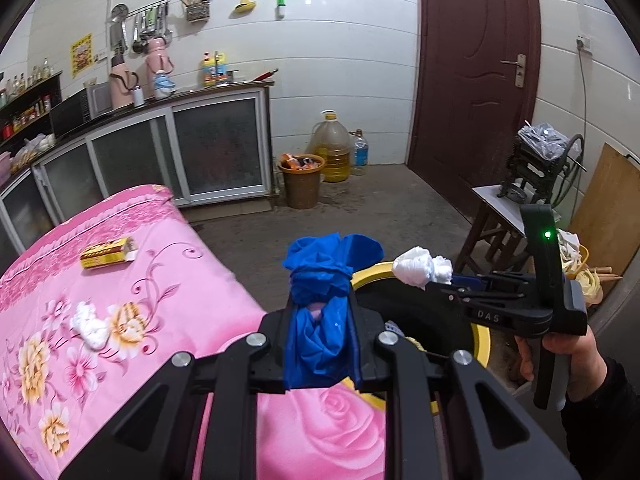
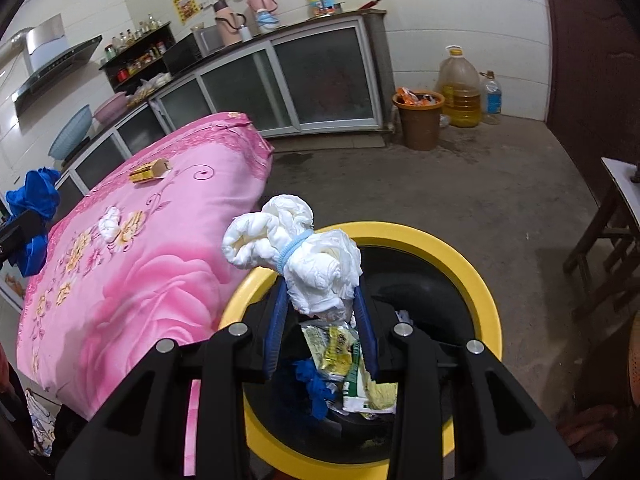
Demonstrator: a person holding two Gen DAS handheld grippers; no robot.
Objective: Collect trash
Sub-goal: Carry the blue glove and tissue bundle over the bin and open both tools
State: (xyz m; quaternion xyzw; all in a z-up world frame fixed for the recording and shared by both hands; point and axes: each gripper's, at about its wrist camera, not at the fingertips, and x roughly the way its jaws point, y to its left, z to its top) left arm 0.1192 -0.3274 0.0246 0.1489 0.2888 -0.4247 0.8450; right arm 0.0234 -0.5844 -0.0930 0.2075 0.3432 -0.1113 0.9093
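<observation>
The letters "DAS" stand in pale print on the black body of the right tool; nothing else is legible.

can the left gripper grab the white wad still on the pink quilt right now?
Probably not yet. The left gripper is shut on a blue bag, so its jaws are occupied. The white wad lies uncovered on the quilt, with nothing else blocking it.

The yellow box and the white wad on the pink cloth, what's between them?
Only bare pink cloth between the yellow box and white wad; both wrist views show it.
</observation>
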